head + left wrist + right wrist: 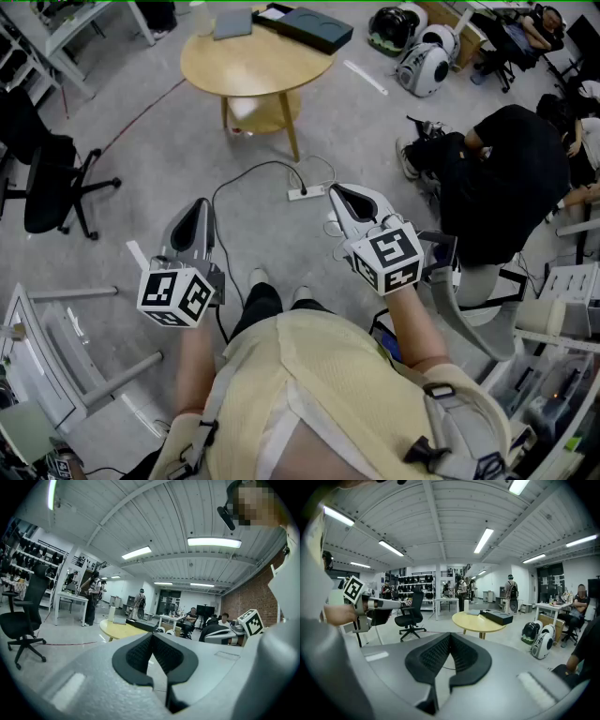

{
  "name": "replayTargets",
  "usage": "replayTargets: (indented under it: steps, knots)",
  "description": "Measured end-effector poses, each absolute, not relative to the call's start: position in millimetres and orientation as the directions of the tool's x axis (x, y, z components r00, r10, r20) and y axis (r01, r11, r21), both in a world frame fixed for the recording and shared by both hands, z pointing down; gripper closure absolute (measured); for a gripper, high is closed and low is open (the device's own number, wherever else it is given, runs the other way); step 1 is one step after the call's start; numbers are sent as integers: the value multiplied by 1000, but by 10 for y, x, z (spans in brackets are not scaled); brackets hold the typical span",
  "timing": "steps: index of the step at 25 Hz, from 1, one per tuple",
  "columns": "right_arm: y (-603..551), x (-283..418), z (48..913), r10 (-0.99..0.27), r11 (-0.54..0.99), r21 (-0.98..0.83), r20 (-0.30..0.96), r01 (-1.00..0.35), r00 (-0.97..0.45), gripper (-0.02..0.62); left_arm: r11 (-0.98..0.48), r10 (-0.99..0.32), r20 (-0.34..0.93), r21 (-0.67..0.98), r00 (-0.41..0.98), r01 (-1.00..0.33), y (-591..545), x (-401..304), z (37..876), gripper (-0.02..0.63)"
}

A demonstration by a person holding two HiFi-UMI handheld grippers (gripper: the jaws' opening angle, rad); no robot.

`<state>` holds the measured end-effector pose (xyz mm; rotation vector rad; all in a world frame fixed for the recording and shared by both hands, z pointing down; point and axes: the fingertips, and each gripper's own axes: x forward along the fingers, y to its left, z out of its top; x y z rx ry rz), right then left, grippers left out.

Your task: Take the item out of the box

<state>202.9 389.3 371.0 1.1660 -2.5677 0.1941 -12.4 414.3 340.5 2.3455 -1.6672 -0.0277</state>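
Note:
A flat dark box (314,26) lies on the far side of a round wooden table (253,70), several steps ahead of me. A flat grey item (232,23) lies beside the box. My left gripper (204,204) and right gripper (339,192) are held at waist height over the floor, well short of the table. Both point toward it. The left gripper (151,635) has its pads together with nothing between them, with the table (119,629) beyond. The right gripper (450,634) is likewise shut and empty, and the box (499,616) shows far beyond it.
A power strip (305,193) and its cable lie on the floor between me and the table. A black office chair (47,183) stands at the left. A seated person in black (506,178) is close on the right. White rounded cases (422,66) sit past the table.

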Motion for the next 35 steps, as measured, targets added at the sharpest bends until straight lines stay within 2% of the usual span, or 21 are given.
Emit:
replayTargets:
  steps: [4,9,13,19,27,35]
  knots:
    - [3973,2072,3740,-702,655,-44,335,-755,-629,591,-325,-918,163,213,361,-922,4219,-26,3472,606]
    - [4017,2001,3829,-681,665,-55,363,-745,-636,591,-362,-904,104,333,416,-871,4237,-1,3419,606]
    - [3924,1911,3868,-673,668,-64,373,-742,-638,591,-371,-892,156,288,425,-883,4103,-53,3509,606]
    - [3646,1741,3847,-680,660,-47,386,-750,-623,591,-385,-877,143,359,458,-850,3768,-264,3571,614]
    - [3043,1388,3842,-684,652,-38,403,-758,-608,591,-340,-903,175,266,392,-902,3221,-726,3676,615]
    - [2512,900,3778,-673,676,-30,381,-736,-634,591,-361,-891,230,164,391,-918,2826,-1078,3724,606]
